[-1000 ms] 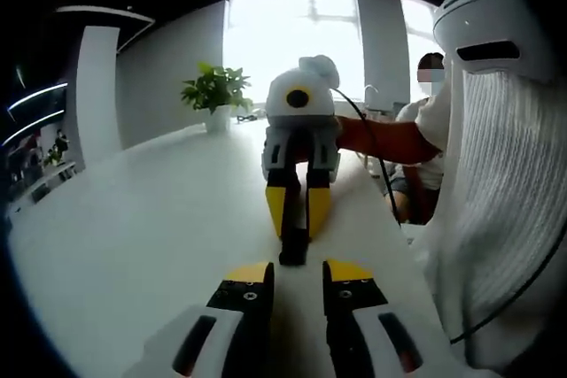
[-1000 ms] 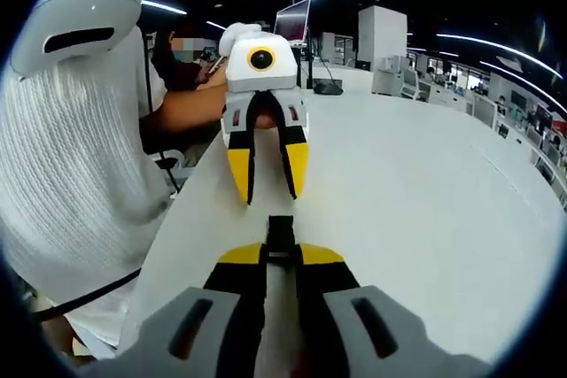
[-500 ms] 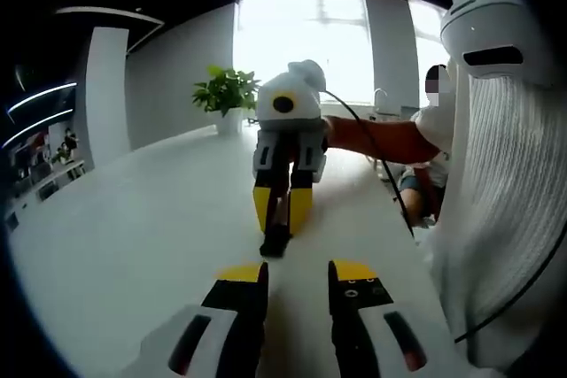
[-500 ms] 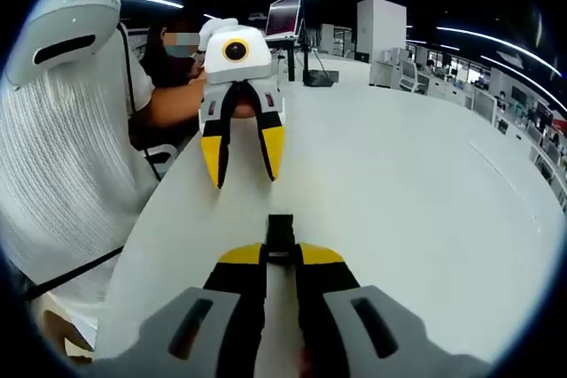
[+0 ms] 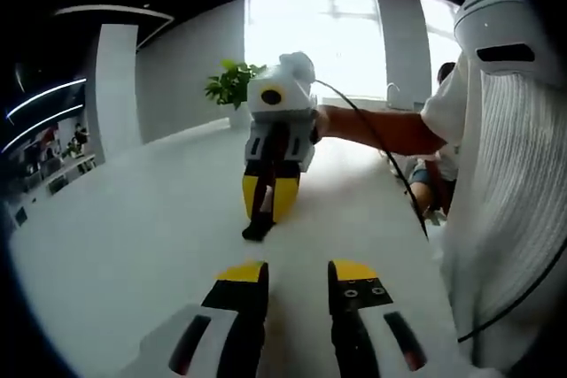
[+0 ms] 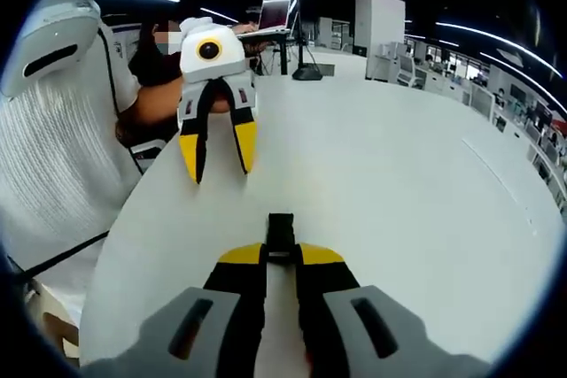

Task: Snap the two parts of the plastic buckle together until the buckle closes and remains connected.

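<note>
1. The left tongs (image 5: pixel 297 273) stand with jaws apart, gripping nothing.
2. The right tongs (image 6: pixel 282 254) are clamped on a black buckle (image 6: pixel 281 232).
3. A bare forearm (image 5: pixel 372 127) reaches out behind the right tongs.

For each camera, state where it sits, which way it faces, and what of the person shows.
Left gripper view: rides the left tongs, looking along the white table toward the window; the person's sleeve shows.
Right gripper view: rides the right tongs, which grip the black buckle, facing the office; the person's torso shows.
Shared: each sees the other tongs, the table, the buckle.
</note>
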